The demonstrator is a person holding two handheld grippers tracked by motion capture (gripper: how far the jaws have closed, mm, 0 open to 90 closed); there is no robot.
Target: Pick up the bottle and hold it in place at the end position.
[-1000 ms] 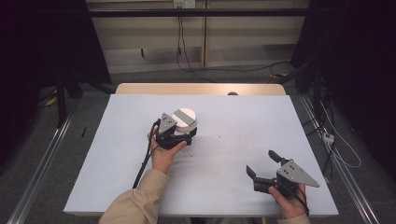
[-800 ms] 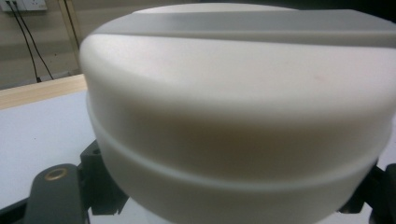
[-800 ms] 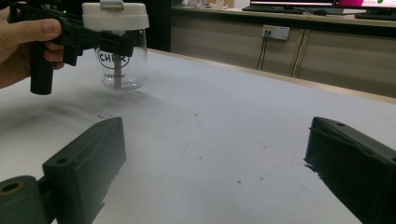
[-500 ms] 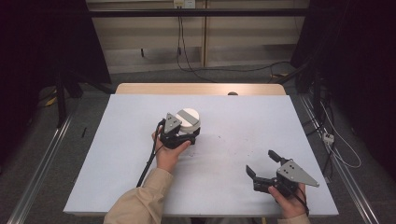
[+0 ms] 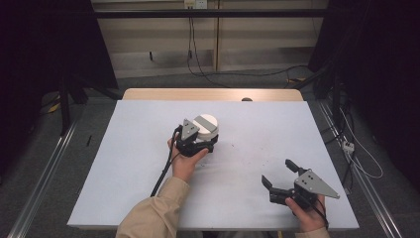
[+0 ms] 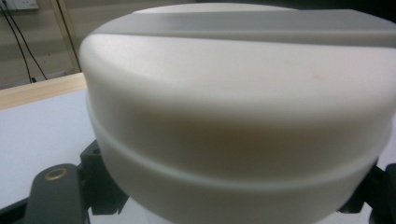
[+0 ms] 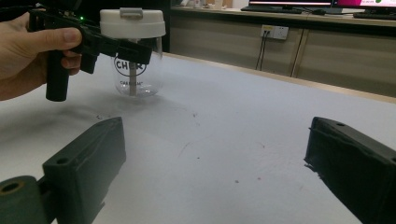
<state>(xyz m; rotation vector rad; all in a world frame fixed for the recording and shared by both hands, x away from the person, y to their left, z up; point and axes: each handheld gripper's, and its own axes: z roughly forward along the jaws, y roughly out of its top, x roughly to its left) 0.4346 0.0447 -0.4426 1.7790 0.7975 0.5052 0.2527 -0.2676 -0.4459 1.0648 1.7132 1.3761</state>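
White matte tabletop (image 5: 148,163); clear round jar (image 7: 135,70) (ribbed white lid (image 5: 206,124)) clamped.

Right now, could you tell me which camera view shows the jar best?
The right gripper view: it shows the whole jar from the side, clear body, white lid and printed letters, standing on the table, with the left gripper closed around it. The high view shows mainly its lid from above; the left gripper view shows a blurred close-up of the lid.
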